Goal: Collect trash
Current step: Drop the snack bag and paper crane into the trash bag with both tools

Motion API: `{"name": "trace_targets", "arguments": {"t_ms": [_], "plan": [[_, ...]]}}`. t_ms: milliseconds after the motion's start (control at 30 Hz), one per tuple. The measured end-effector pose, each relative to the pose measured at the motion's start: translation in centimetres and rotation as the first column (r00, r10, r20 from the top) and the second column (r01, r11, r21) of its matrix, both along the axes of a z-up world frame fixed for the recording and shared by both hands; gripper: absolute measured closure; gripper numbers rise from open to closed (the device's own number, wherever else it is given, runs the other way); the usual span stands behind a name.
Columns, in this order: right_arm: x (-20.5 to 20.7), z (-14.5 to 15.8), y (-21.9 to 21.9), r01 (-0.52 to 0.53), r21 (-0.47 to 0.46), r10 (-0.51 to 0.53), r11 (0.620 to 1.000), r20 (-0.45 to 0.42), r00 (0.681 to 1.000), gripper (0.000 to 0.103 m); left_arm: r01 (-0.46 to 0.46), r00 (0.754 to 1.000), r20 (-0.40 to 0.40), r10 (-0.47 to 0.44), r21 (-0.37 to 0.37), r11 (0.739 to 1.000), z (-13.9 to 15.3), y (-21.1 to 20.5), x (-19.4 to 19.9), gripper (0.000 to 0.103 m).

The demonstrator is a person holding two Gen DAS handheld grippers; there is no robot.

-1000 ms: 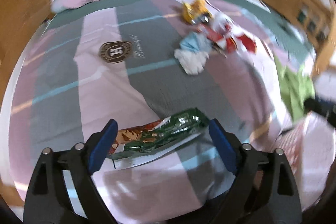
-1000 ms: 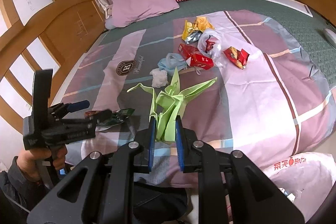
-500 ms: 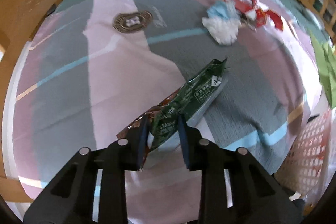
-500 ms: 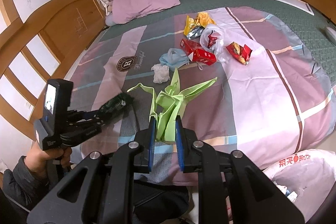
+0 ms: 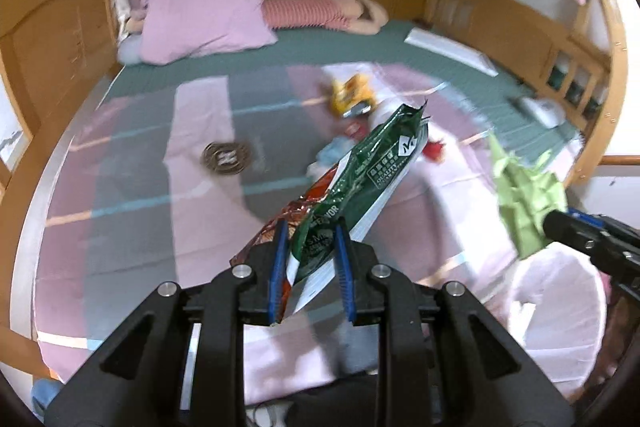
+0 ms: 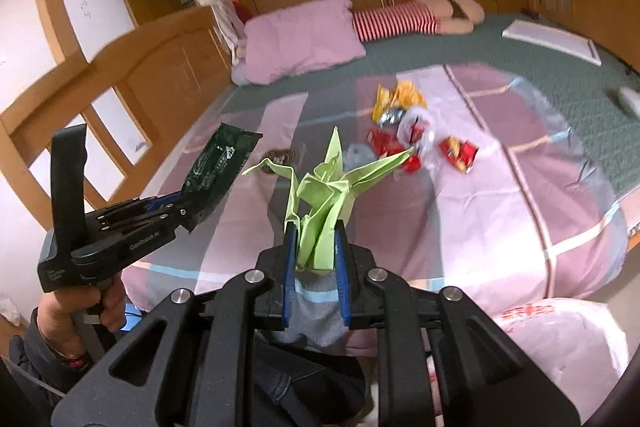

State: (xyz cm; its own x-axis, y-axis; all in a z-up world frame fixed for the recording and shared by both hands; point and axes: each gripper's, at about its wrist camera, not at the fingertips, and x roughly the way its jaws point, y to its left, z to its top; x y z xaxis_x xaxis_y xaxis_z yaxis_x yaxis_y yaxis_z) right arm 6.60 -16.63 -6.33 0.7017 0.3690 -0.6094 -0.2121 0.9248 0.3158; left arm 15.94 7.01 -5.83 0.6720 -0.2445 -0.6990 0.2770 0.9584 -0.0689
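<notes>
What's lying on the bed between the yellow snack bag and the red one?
A crumpled clear plastic bag, between the yellow snack bag and the red snack bag. The right wrist view shows it best.

On the bed (image 6: 500, 219), the trash pile (image 6: 416, 135) lies at the middle. The pillow (image 6: 300, 39) sits behind the pile to its left, the flat board (image 6: 552, 43) behind to its right, the bag (image 6: 560, 339) before the bed's near edge.
</notes>
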Motion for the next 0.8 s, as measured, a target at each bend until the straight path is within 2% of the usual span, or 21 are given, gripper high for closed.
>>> {"name": "trace_targets", "arguments": {"t_ms": [133,300,433,500,567,633,700,800], "plan": [[-2.7,1.3,-2.9,0.047,-0.004,-0.046,0.999,0.027,0.999,0.084,0.089,0.996,0.013,-0.088,-0.061,0.994,2.2,-2.0,-1.9,0.079],[-5.8,0.6,-7.1,0.122,-0.058,-0.123,0.991,-0.003,0.992,0.084,0.205,0.978,0.005,-0.206,-0.144,0.968,3.5,-5.4,-3.6,0.079],[-7.6,-1.9,-9.9,0.172,-0.113,-0.182,0.979,-0.081,0.98,0.084,0.295,0.953,-0.025,-0.302,-0.147,0.944,3.2,-9.3,-5.0,0.079],[-8.4,-4.0,-11.4,0.185,-0.119,-0.203,0.975,-0.162,0.966,0.084,0.342,0.935,-0.049,-0.351,-0.139,0.93,2.5,-11.6,-5.8,0.079],[-8.7,-6.0,-12.8,0.189,-0.14,-0.22,0.972,-0.256,0.941,0.078,0.387,0.914,-0.076,-0.398,-0.126,0.913,1.6,-13.5,-6.7,0.079],[-9.2,-7.3,-14.4,0.225,-0.16,-0.265,0.961,-0.307,0.914,0.057,0.435,0.887,-0.112,-0.448,-0.121,0.892,0.6,-15.6,-7.7,0.079],[-10.1,-7.8,-15.6,0.269,-0.183,-0.315,0.946,-0.309,0.897,0.042,0.48,0.859,-0.138,-0.493,-0.117,0.869,-0.4,-17.1,-8.6,0.079],[-10.9,-7.8,-17.0,0.327,-0.243,-0.39,0.913,-0.283,0.876,0.038,0.538,0.82,-0.172,-0.546,-0.096,0.837,-1.6,-19.4,-9.9,0.079]]}}
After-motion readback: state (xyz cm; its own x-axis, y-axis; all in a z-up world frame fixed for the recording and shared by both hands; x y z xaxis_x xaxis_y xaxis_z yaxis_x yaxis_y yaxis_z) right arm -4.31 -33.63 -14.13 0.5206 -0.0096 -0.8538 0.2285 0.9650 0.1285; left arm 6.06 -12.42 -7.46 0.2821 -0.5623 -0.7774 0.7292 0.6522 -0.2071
